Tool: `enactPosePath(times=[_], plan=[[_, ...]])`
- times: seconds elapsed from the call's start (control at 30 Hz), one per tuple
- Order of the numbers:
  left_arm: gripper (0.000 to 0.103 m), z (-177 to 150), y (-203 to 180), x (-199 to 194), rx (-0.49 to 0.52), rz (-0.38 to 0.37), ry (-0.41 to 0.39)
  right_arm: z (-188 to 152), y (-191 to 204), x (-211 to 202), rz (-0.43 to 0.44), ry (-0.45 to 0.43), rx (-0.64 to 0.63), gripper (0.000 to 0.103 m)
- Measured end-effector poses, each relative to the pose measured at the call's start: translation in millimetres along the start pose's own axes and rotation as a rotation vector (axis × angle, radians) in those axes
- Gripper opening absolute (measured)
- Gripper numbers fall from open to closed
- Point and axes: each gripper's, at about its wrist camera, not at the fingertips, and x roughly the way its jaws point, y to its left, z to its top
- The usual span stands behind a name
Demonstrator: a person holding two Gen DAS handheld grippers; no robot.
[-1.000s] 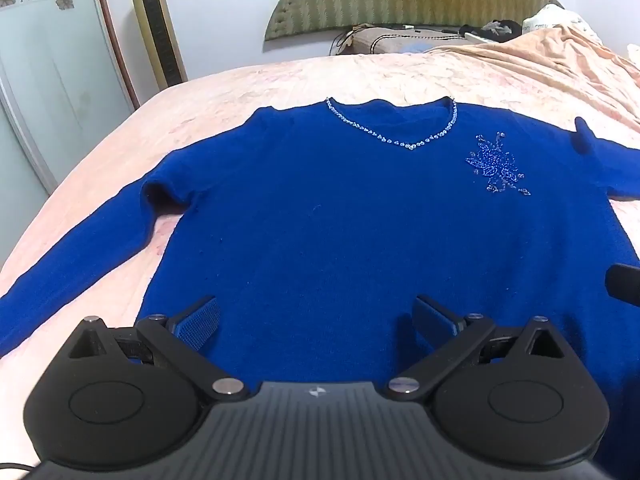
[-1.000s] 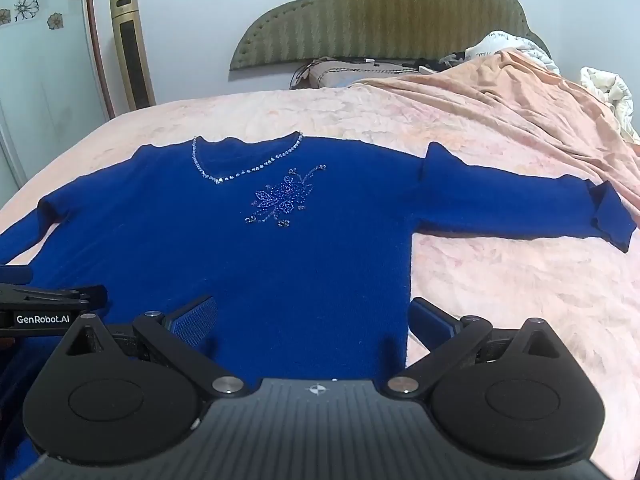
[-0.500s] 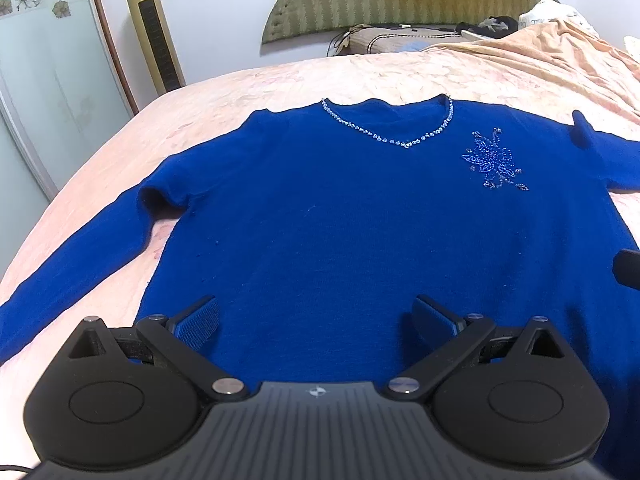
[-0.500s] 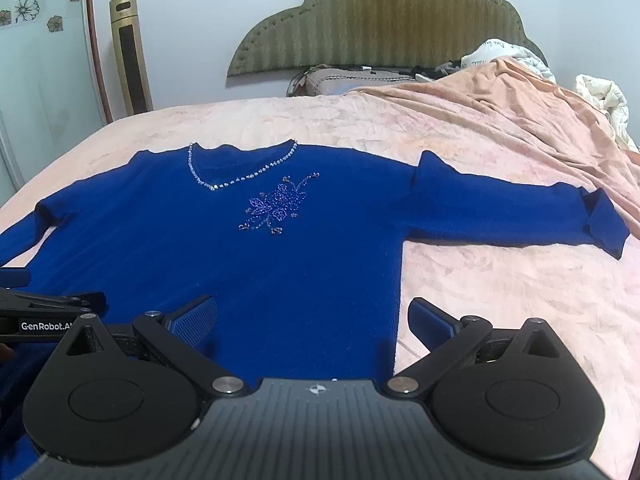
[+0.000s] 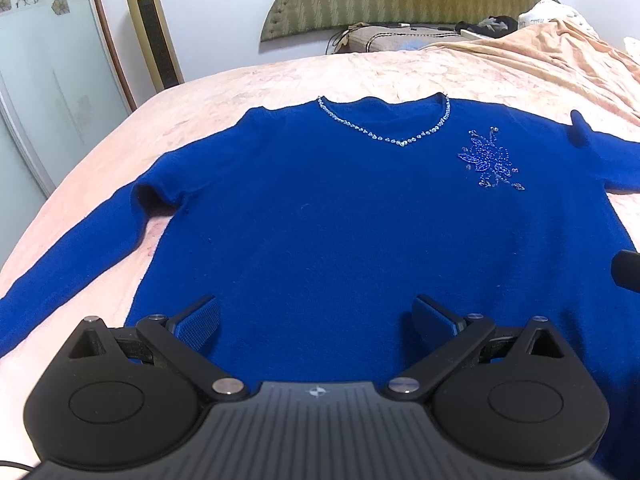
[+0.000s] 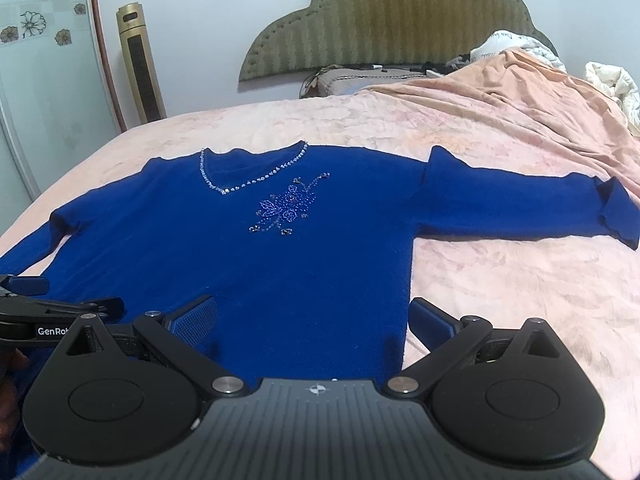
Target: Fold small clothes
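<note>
A royal-blue sweater (image 5: pixel 340 220) lies face up and spread flat on the bed, with a beaded neckline (image 5: pixel 384 136) and a beaded flower (image 5: pixel 490 162) on its chest. Its sleeves stretch out to both sides: one sleeve (image 5: pixel 68 256) in the left wrist view, the other sleeve (image 6: pixel 532 204) in the right wrist view. My left gripper (image 5: pixel 316 316) hovers open over the lower hem area, nothing between its fingers. My right gripper (image 6: pixel 314 318) is open too, above the sweater's (image 6: pixel 240 248) lower right part near its side edge. The left gripper's side (image 6: pixel 44 320) shows at the right wrist view's left edge.
The pink bedspread (image 6: pixel 500 300) covers the bed; a bunched peach blanket (image 6: pixel 540 92) lies at the far right. A padded headboard (image 6: pixel 384 24), a pillow (image 6: pixel 360 80), a gold tower fan (image 6: pixel 140 64) and a glass door (image 5: pixel 40 80) stand behind and to the left.
Both grippers have drawn back and risen slightly, so the sweater sits a little farther away and lower in the right wrist view. Both stay open; the sweater has not moved.
</note>
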Motion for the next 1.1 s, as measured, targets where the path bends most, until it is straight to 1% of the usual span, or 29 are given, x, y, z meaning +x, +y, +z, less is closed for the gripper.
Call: enactPosePath(times=[0.13,0.33,0.53,0.77,0.93,1.1], plan=[[0.103,0,-2,1,-0.003,-0.02,0.015,0,2,-1,0.018,-0.018,-0.019,0.103],[0.103,1,-4,1,-0.005,-0.028,0.017,1,2,-1,0.017,-0.03,-0.032,0.103],[0.103,2,-7,2,0.007,-0.019,0.016,0,-1,1,0.007,-0.011,-0.017,0.103],[0.103,2,-16,1,0.041,0.001,0.014,0,0,2,0.009,-0.011,-0.017,0.103],[0.103,3,-15,2,0.034,-0.003,0.021,-1,-1,2,0.017,-0.016,-0.019,0.103],[0.103,3,-15,3,0.031,0.003,0.023,-1,-5,3,0.018,-0.019,0.009,0.103]])
